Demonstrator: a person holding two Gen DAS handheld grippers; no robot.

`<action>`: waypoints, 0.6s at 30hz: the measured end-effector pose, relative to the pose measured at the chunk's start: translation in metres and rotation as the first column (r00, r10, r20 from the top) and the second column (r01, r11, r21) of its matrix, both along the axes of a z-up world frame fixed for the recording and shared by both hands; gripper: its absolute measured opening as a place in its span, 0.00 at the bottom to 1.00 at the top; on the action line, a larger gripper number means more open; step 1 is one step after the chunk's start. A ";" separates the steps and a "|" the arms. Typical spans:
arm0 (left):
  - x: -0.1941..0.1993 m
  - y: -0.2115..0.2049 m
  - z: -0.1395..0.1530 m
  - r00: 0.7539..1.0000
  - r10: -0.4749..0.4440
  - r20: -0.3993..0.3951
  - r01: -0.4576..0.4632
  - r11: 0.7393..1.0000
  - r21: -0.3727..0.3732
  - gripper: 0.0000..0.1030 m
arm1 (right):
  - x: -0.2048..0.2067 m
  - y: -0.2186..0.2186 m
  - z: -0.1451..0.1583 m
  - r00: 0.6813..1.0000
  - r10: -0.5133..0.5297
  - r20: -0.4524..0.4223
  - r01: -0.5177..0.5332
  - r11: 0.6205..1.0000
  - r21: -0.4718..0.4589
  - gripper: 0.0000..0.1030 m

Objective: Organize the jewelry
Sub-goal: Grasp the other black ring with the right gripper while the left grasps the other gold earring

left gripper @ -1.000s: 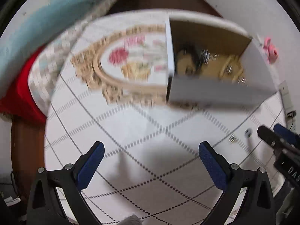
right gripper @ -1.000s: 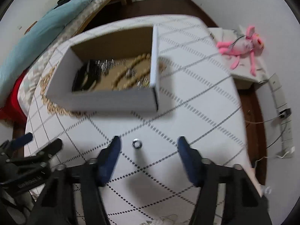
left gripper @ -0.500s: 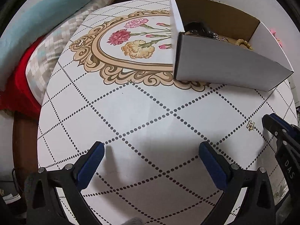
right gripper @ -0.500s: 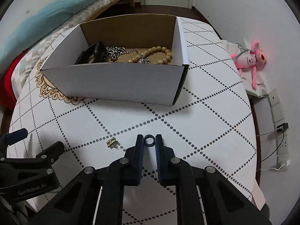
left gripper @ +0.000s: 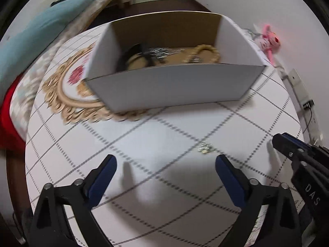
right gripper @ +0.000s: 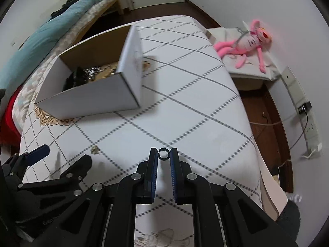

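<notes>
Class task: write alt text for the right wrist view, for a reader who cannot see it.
The right gripper pinches a small dark ring between its jaws above a white quilted table. A white cardboard box holding jewelry sits beyond to the left, and a small gold trinket lies loose nearby.

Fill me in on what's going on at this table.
A person is sorting jewelry with two handheld tools. The right tool is shut on a small dark ring, held above the tablecloth. The left tool is open, near a small gold piece lying loose on the cloth. The cardboard box already holds beads and chains.
</notes>
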State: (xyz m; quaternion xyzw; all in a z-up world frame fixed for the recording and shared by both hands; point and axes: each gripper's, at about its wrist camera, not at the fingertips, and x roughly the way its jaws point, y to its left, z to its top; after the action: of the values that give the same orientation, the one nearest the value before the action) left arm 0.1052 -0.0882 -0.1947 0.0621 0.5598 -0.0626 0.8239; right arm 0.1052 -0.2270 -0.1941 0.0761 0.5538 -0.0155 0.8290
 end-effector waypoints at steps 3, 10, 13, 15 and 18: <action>0.006 -0.009 -0.004 1.000 -0.027 0.003 0.027 1.000 0.013 0.78 | -0.002 -0.008 -0.001 1.000 -0.020 -0.003 0.020 1.000 0.005 0.12; 0.009 -0.015 -0.005 0.998 -0.066 0.016 0.066 0.998 0.001 0.27 | 0.002 -0.013 0.000 1.000 -0.029 0.005 0.029 1.000 0.010 0.12; 0.010 -0.015 -0.005 0.996 -0.082 0.019 0.082 0.997 -0.006 0.12 | 0.003 -0.012 -0.001 1.000 -0.030 0.005 0.030 0.999 0.012 0.12; 0.010 -0.016 -0.005 0.996 -0.091 0.021 0.091 0.996 -0.009 0.09 | 0.003 -0.013 -0.001 1.000 -0.030 0.002 0.030 0.999 0.013 0.12; 0.012 -0.020 -0.006 0.995 -0.099 0.029 0.099 0.995 -0.004 0.09 | 0.003 -0.014 0.000 1.000 -0.030 0.004 0.030 0.999 0.013 0.12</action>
State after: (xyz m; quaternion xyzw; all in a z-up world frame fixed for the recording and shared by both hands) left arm 0.1174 -0.1079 -0.2003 0.0886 0.5439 -0.1040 0.8280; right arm 0.1085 -0.2408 -0.1939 0.0899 0.5511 -0.0240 0.8292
